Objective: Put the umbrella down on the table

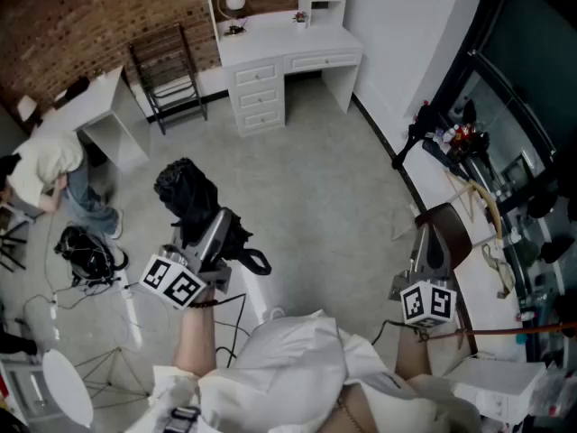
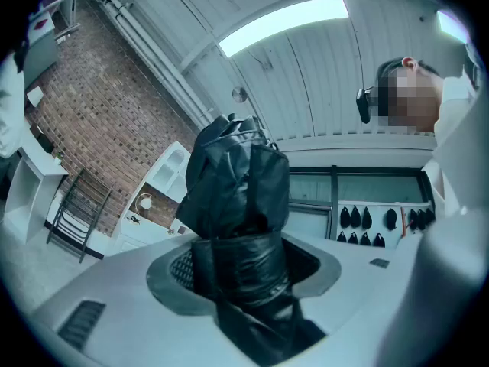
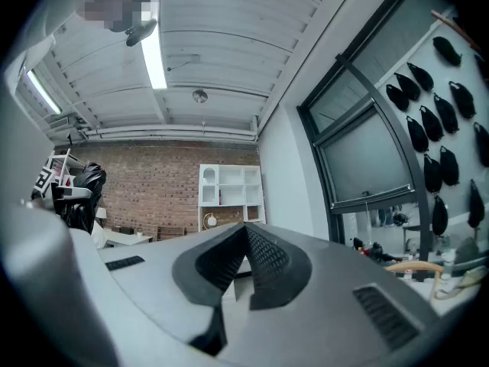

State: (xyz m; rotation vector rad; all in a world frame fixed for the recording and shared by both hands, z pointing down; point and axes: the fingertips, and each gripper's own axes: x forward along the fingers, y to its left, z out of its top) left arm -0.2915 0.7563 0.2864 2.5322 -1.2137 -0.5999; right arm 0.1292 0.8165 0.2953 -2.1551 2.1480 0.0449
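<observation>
Left tongs [image 1: 213,231] are gripping the folded black umbrella [image 1: 189,195] around its middle, pads pressing into the fabric on both sides. The mid-body grip is probably keeping the bundle balanced so neither end is drooping. The bunched canopy end is sticking out past the jaws and tilting slightly up. The strap [image 1: 256,262] is dangling loose on the near side.

The umbrella is hanging in the air over the floor [image 1: 315,170], touching no surface, so it is not yet put down. I am judging this as the carry stage.

Right tongs [image 1: 425,242] are closed on nothing, jaw tips meeting, and pointing level. They are sitting just beside the long edge of the right bench [image 1: 487,307]. They are probably just staying clear, since one hand is enough for a light bundle.

The right bench is running along the window and carrying clutter: cords, tools and a white box near its closest corner. The umbrella is well apart from it, on the person's other side. A far bench [image 1: 279,36] is standing against the back wall with a mostly bare top. I cannot tell which bench is the target.

The next move is likely calling for swinging the umbrella over a bare patch. Then comes lowering it lengthwise until it is resting, and only then opening the jaws. The strap may be snagging on clutter at the right bench's edge.
</observation>
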